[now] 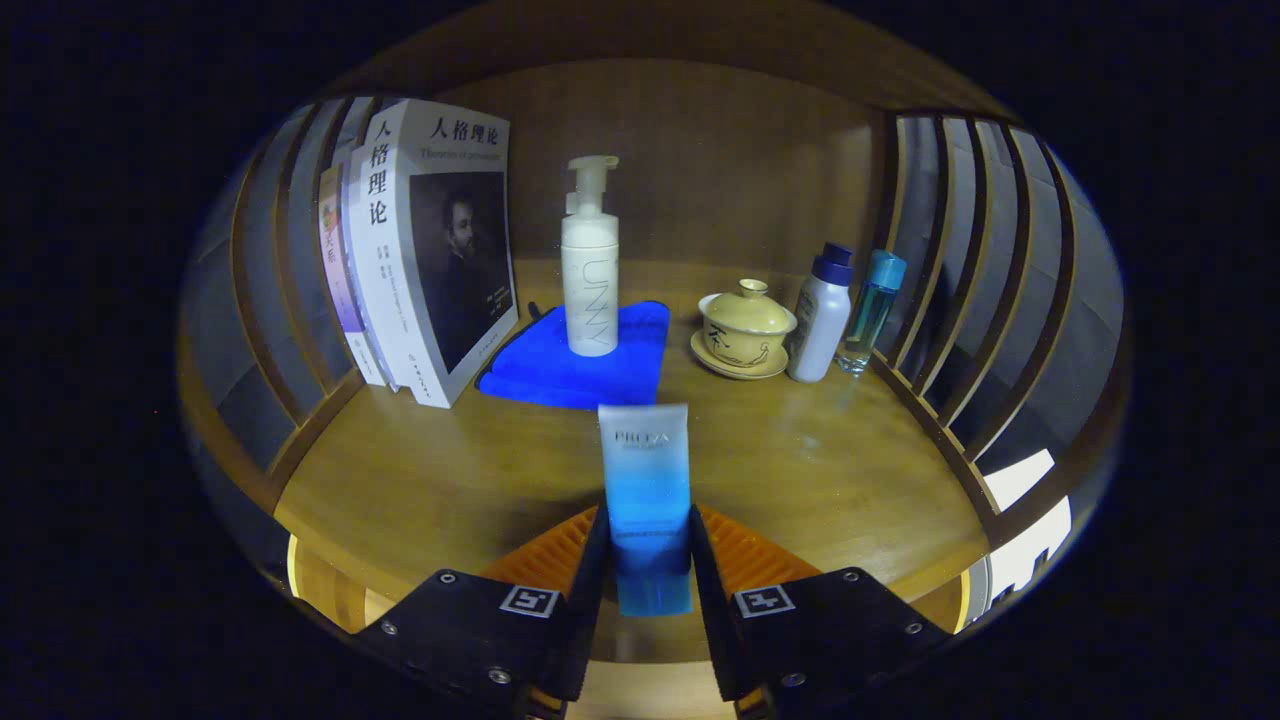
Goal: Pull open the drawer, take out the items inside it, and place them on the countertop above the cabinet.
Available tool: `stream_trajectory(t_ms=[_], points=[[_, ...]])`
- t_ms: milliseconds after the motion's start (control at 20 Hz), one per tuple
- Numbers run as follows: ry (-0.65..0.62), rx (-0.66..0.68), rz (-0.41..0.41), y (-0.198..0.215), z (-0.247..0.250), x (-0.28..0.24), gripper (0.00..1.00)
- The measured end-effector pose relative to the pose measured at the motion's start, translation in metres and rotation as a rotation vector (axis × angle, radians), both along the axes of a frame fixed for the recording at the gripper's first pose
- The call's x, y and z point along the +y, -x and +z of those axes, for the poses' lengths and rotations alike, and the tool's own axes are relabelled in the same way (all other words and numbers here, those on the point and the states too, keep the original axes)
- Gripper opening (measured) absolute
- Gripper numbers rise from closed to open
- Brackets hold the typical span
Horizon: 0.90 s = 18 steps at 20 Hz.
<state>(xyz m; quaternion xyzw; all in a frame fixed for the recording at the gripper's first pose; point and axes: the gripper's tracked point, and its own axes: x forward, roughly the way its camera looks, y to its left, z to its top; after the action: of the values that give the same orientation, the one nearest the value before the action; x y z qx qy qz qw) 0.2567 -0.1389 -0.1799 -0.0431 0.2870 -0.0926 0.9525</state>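
Note:
My gripper (648,530) is shut on a blue-and-white tube (645,480), both fingers pressing its lower half. The tube stands upright between the fingers, held over the front part of the wooden countertop (430,480). Beyond it a white pump bottle (590,270) stands on a folded blue cloth (575,360). The drawer is out of sight.
Books (420,250) lean at the back left. A lidded yellow tea bowl on its saucer (745,330), a white bottle with a dark cap (822,315) and a clear teal bottle (870,310) stand at the back right. Slatted wooden sides (960,290) enclose the countertop.

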Motion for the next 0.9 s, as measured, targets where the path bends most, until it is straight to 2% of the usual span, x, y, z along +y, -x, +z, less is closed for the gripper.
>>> stream_trajectory(t_ms=[50, 250, 500, 800, 900], points=[[0.011, -0.018, -0.007, 0.002, 0.006, -0.001, 0.5], [-0.062, -0.135, 0.02, 0.006, 0.03, 0.01, 0.95], [-0.165, -0.279, 0.009, 0.036, 0.061, 0.01, 0.95], [-0.156, -0.344, -0.046, 0.088, 0.08, -0.017, 0.94], [-0.156, -0.387, -0.03, 0.1, 0.095, -0.014, 0.95]])
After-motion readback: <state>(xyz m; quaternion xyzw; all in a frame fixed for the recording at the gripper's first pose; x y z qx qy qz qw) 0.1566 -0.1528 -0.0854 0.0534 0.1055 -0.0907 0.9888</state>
